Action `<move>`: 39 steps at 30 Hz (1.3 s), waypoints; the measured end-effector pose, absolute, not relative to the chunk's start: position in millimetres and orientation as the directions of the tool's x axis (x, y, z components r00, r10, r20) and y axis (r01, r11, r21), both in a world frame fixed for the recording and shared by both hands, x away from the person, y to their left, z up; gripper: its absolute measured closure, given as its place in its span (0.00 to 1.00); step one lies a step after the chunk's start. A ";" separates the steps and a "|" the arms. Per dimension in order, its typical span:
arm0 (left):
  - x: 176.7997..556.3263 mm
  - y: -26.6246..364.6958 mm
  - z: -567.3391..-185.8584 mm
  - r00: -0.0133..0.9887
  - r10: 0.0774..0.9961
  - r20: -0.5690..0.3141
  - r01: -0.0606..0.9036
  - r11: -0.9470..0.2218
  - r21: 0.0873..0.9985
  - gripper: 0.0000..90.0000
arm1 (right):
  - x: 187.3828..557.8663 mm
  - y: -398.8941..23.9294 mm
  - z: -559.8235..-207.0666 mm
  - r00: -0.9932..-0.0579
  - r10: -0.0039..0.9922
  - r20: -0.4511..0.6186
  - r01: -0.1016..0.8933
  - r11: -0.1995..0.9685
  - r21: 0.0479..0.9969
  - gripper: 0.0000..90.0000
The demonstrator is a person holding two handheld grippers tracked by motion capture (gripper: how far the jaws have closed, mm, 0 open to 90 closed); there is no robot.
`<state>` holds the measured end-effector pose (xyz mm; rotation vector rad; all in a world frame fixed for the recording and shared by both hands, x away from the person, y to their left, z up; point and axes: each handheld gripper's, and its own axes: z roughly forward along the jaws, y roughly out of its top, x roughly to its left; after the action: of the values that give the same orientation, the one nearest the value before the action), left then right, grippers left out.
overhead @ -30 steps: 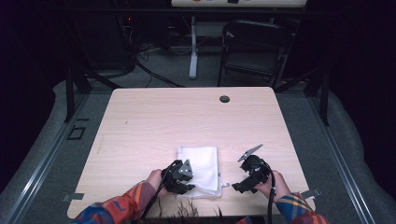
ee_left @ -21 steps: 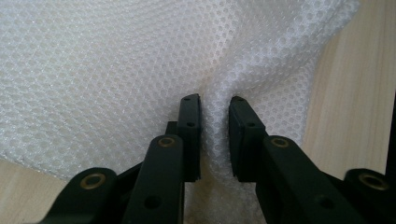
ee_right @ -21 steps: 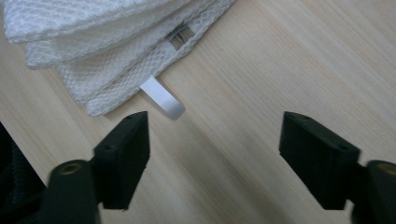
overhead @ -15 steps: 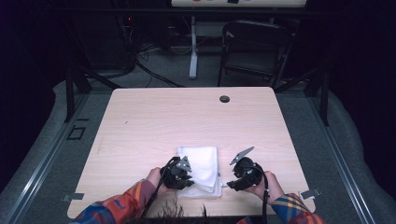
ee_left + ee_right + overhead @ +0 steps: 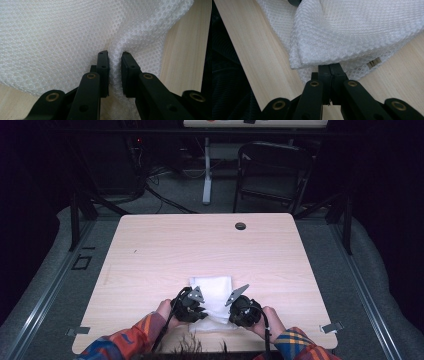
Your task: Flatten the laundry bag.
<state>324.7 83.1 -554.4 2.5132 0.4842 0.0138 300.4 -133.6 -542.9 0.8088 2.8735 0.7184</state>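
While both pinch it, one white mesh cloth [image 5: 216, 292], left hand-held gripper [image 5: 115, 56], right hand-held gripper [image 5: 329, 67] probably gripping thin edge.

White honeycomb-mesh cloth [image 5: 212, 292] on pale wood-grain table [image 5: 200, 245]; plaid orange sleeves [image 5: 125, 342].

Pale wood table [image 5: 210, 250], rounded corners, standing on grey floor [image 5: 380, 290]. Small dark round hole [image 5: 240, 226] near far edge, right of middle. Folded white mesh cloth [image 5: 212, 287] lying flat near the near edge, about mid-width, layers overlapping, a small tag [image 5: 374, 61] at one edge.
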 end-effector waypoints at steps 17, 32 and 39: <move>325.3 85.1 -553.1 0.934 0.342 -0.106 0.340 -0.754 0.562 0.87 | 304.5 -132.6 -554.1 -0.857 0.514 0.043 0.475 0.753 0.456 1.00; 324.6 85.6 -549.6 0.931 0.346 -0.114 0.346 -0.741 0.575 0.87 | 302.8 -137.6 -558.1 -0.868 0.493 0.049 0.448 0.738 0.505 1.00; 324.7 88.6 -539.7 0.923 0.366 -0.120 0.363 -0.723 0.588 0.88 | 302.8 -138.7 -558.4 -0.871 0.490 0.049 0.444 0.738 0.508 1.00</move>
<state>324.7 88.6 -539.7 2.4441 0.5170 0.0058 302.8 -138.7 -558.4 0.7663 2.8467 0.7979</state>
